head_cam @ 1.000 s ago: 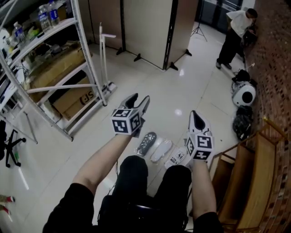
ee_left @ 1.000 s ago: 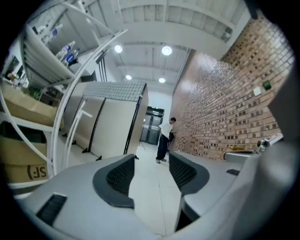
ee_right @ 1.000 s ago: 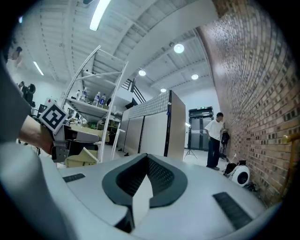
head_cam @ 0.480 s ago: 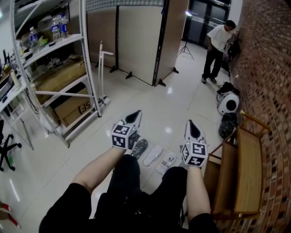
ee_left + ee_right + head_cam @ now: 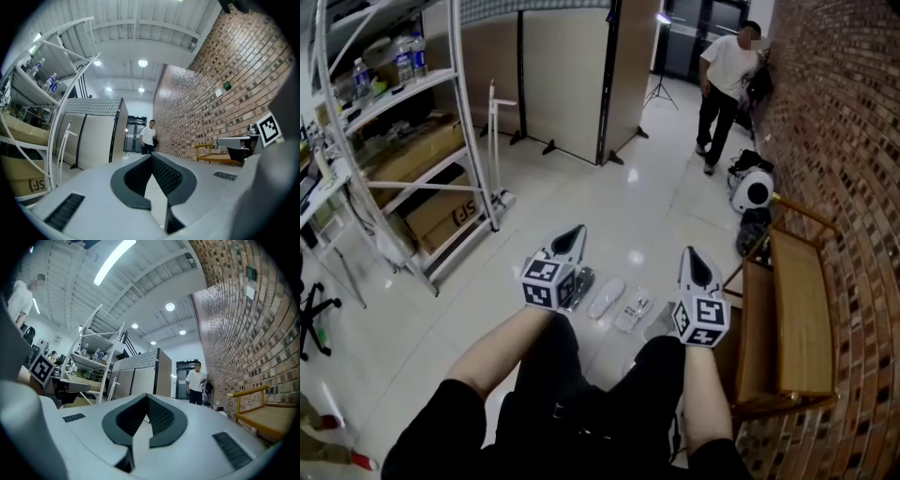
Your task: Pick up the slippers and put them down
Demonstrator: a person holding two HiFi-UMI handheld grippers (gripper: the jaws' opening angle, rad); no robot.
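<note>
Slippers (image 5: 607, 298) lie on the floor (image 5: 675, 216) below our left hand-held gripper (image 5: 574, 232) and right hand-held gripper (image 5: 693, 255), both closed on nothing; descending closed, we risk shoving them.

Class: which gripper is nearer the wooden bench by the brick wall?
Right. The right gripper hangs just left of the wooden bench in the head view; the left gripper is farther left, beyond the slippers on the floor.

The left claw (image 5: 151, 158) is seen low in the middle, its jaws pressed together with nothing held. A person (image 5: 149, 137) is seen behind it, a brick wall (image 5: 220, 93) at the right, shelves (image 5: 42, 93) at the left.
</note>
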